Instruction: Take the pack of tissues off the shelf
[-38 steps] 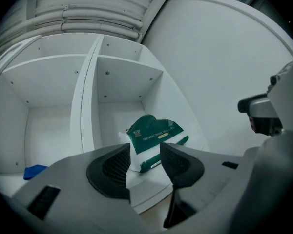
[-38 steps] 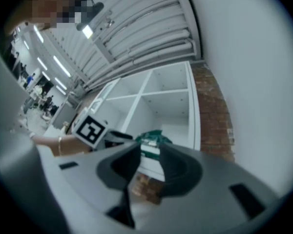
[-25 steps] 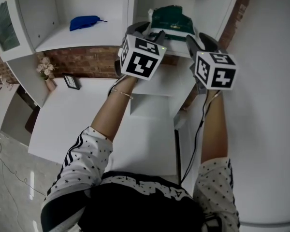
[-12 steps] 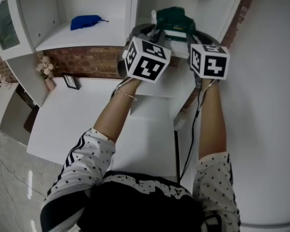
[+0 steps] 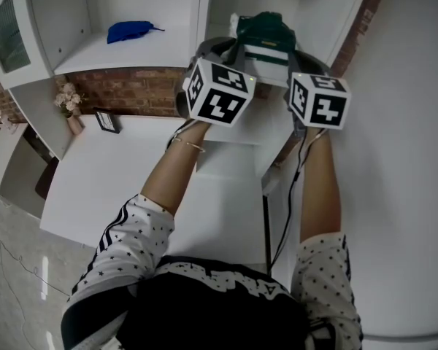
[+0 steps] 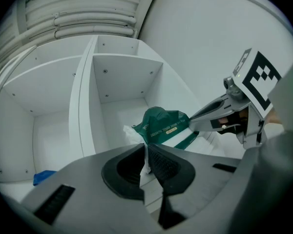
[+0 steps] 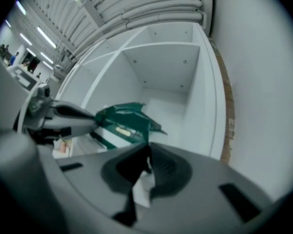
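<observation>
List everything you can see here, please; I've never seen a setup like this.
pack of tissues: one, green and white, right compartment of the shelf
blue item: one, blue, left compartment
shelf: one, white, above the counter
counter: one, white, below the shelf
brick wall: red-brown, between shelf and counter
flowers: one small bunch, pale, by the counter's left corner
picture frame: one, dark, beside the flowers
left gripper: one, grey, jaws just closed on the pack's white wrapper
right gripper: one, grey, likewise
arms: two, spotted sleeves, reaching up
</observation>
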A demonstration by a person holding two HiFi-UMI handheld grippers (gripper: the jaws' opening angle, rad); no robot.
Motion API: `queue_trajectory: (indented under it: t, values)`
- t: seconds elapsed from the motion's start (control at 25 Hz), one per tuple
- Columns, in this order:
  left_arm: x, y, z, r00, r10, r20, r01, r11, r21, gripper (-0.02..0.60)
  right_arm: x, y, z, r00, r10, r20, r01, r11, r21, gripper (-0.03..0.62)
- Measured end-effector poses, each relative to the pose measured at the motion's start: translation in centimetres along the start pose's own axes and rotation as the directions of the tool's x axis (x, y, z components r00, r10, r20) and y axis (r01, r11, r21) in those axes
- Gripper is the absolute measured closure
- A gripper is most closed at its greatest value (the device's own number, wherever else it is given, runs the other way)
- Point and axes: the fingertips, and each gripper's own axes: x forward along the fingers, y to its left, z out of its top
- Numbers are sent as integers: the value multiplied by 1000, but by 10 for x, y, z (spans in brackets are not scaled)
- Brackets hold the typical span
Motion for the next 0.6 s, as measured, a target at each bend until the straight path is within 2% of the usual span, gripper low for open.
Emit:
queue_trajectory:
  t: [0.2, 0.6]
  values:
    - [-11, -1, 5, 999, 7, 32, -7, 1000, 14, 534, -12, 5, 6, 998, 5, 57, -6, 1000, 20, 559]
    - [-42, -3, 17, 995, 27, 96, -33, 997, 63, 540, -39, 20, 13, 991, -30, 130, 34, 999, -29, 560]
